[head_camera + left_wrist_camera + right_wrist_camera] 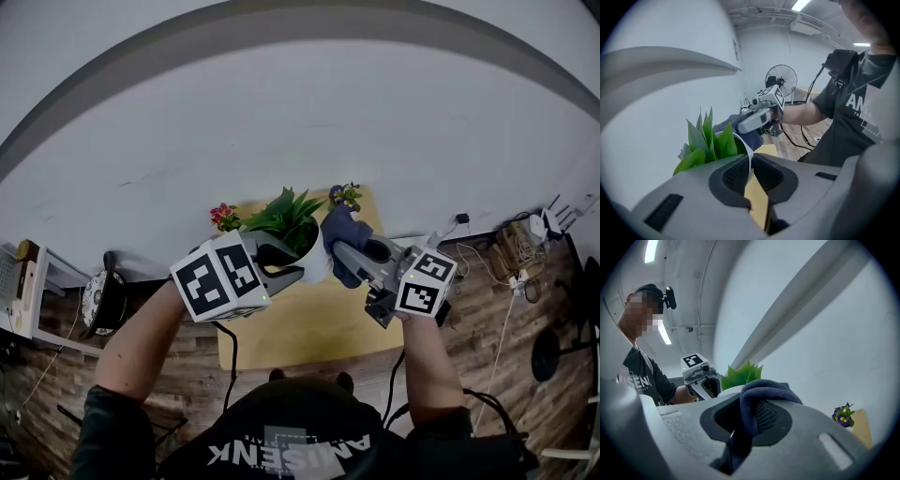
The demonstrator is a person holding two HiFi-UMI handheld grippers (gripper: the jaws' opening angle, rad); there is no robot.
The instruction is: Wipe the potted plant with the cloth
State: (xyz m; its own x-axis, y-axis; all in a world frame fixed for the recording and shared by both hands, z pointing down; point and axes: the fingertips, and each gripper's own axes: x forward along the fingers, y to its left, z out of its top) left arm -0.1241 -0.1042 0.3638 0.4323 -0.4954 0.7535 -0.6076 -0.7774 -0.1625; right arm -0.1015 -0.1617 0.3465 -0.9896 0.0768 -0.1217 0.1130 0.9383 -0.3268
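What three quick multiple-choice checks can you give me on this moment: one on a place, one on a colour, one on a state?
1. Where on the potted plant's white pot is the left hand-held gripper clamped?
A. its base
B. its rim
C. nowhere, it hangs clear

2. What colour is the cloth?
A. yellow
B. white
C. dark blue

3. How do the jaws of the right hand-held gripper stand?
A. shut on the cloth
B. open and empty
C. shut on the pot

Answers:
1 B: the left gripper view shows the thin white rim running between the two pads, with leaves just above.
2 C: the fold bulging out of the jaws is dark blue in every view.
3 A: the right gripper view shows the cloth pinched between the pads.
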